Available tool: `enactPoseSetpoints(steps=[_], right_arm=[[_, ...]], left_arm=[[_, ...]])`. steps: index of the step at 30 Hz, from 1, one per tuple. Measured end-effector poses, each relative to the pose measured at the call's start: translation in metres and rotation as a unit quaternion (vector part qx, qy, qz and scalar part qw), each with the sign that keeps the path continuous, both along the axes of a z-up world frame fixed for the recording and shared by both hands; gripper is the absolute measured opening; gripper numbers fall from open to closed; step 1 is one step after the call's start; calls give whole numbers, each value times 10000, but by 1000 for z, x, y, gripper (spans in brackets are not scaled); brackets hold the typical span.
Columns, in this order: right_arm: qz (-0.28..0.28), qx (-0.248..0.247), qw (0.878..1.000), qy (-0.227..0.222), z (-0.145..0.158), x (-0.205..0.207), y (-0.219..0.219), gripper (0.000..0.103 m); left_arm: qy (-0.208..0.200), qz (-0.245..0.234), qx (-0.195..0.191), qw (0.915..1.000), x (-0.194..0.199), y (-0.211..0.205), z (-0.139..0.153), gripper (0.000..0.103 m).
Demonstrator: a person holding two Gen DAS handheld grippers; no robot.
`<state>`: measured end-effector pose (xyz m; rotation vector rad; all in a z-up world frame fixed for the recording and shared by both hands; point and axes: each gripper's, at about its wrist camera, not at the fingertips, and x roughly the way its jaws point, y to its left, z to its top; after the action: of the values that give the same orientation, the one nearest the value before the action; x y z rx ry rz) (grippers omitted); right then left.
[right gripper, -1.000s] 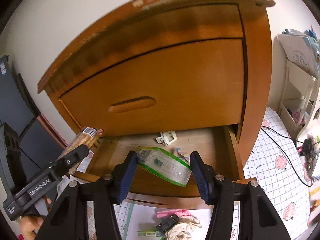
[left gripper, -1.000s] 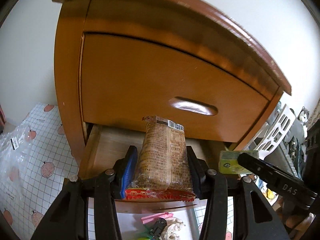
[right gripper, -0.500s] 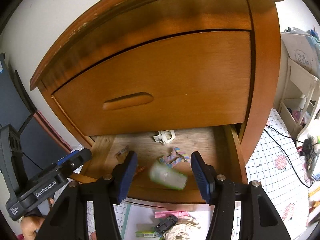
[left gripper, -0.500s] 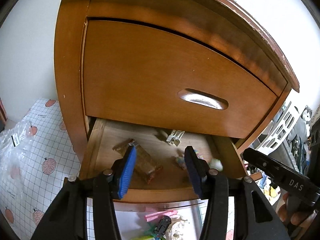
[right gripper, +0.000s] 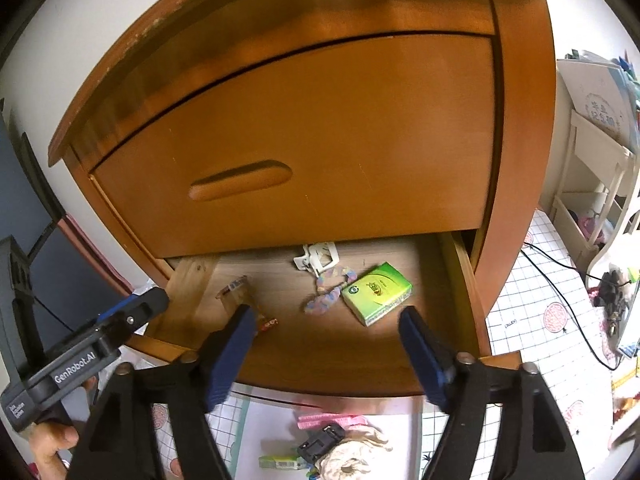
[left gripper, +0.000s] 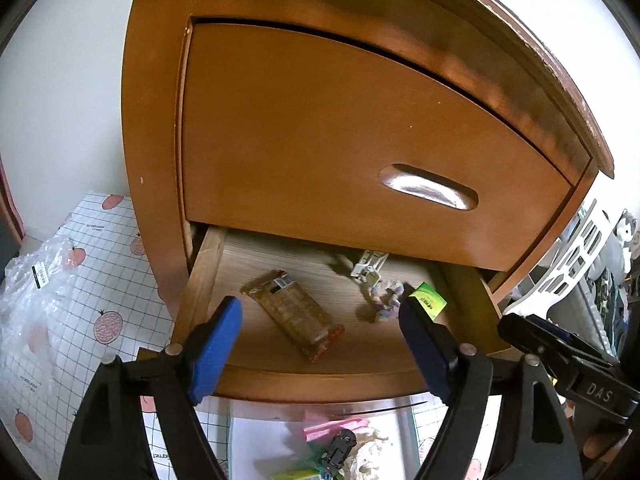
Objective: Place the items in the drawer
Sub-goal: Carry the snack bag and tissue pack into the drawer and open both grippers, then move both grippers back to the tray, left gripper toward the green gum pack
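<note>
The lower drawer (left gripper: 320, 376) (right gripper: 360, 376) of a brown wooden nightstand stands pulled out. On its floor lie a brown snack packet (left gripper: 294, 314) (right gripper: 240, 296), a green tissue pack (left gripper: 430, 301) (right gripper: 377, 293), a pastel braided band (left gripper: 386, 300) (right gripper: 326, 298) and a white clip (left gripper: 368, 264) (right gripper: 316, 258). My left gripper (left gripper: 320, 336) hovers open above the drawer's front, over the snack packet, holding nothing. My right gripper (right gripper: 326, 344) is open and empty too, just in front of the tissue pack. Each gripper shows at the edge of the other's view.
The upper drawer (left gripper: 360, 148) with a recessed handle (left gripper: 430, 192) is shut. On the gridded floor mat (left gripper: 100, 288) below lie a pink item (right gripper: 330, 420), a black clip (right gripper: 320, 442) and a cream scrunchie (right gripper: 352, 460). A clear plastic bag (left gripper: 32, 280) lies left; white shelving (right gripper: 592, 184) stands right.
A second ago my left gripper held the snack packet and my right the tissue pack. Both have opened, and the two items dropped and now lie in the drawer.
</note>
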<state>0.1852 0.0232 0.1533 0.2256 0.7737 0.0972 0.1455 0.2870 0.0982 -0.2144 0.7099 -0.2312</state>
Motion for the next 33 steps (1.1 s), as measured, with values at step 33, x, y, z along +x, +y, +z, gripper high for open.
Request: enactPoseSetpoints(steps=[33], right_arm=[[364, -407, 9977, -407, -9, -51, 15, 103]], left_arm=[[-762, 185, -125, 9968, -64, 11, -3, 103]])
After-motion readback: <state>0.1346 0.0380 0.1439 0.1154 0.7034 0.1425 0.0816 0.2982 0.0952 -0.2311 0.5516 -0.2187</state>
